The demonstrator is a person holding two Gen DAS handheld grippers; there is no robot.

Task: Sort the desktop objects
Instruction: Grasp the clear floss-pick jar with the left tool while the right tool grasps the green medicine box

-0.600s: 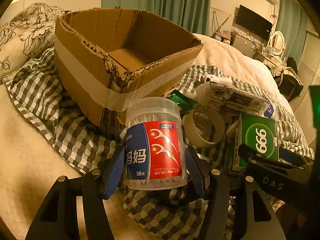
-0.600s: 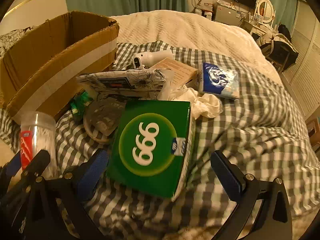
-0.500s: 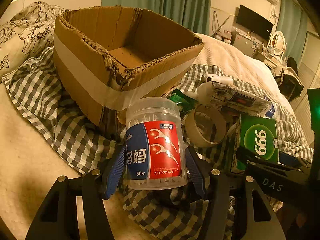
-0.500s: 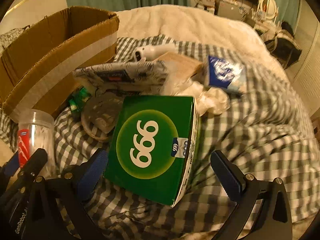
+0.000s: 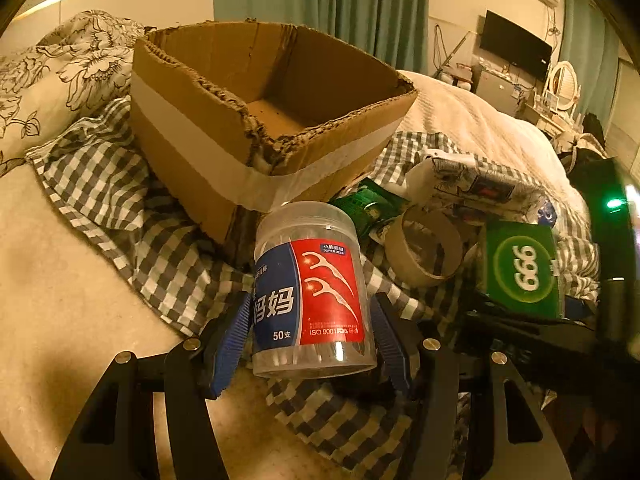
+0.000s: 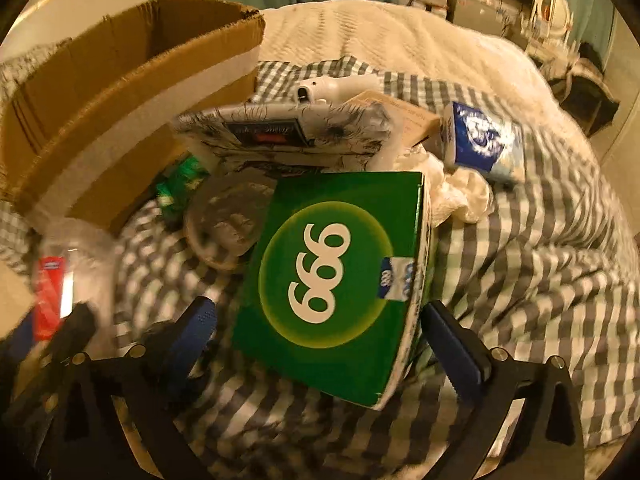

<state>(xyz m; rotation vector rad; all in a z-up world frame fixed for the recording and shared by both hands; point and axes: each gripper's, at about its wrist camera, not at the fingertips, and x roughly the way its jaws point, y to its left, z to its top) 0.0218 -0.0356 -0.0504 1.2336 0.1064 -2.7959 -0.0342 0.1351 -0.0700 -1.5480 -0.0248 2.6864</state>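
Left gripper (image 5: 310, 344) clamped the floss-pick jar (image 5: 312, 292) low; it could tip. Right gripper (image 6: 320, 344) stood wide around the green box (image 6: 332, 280); uneven closing could skew it.

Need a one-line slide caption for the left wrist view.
Left gripper brackets a clear floss-pick jar on checked cloth, cardboard box behind.

The jar (image 5: 312, 292) label reads "SUPER DEER", "50" and "ISO 9001"; the green box (image 6: 332, 280) reads "666".
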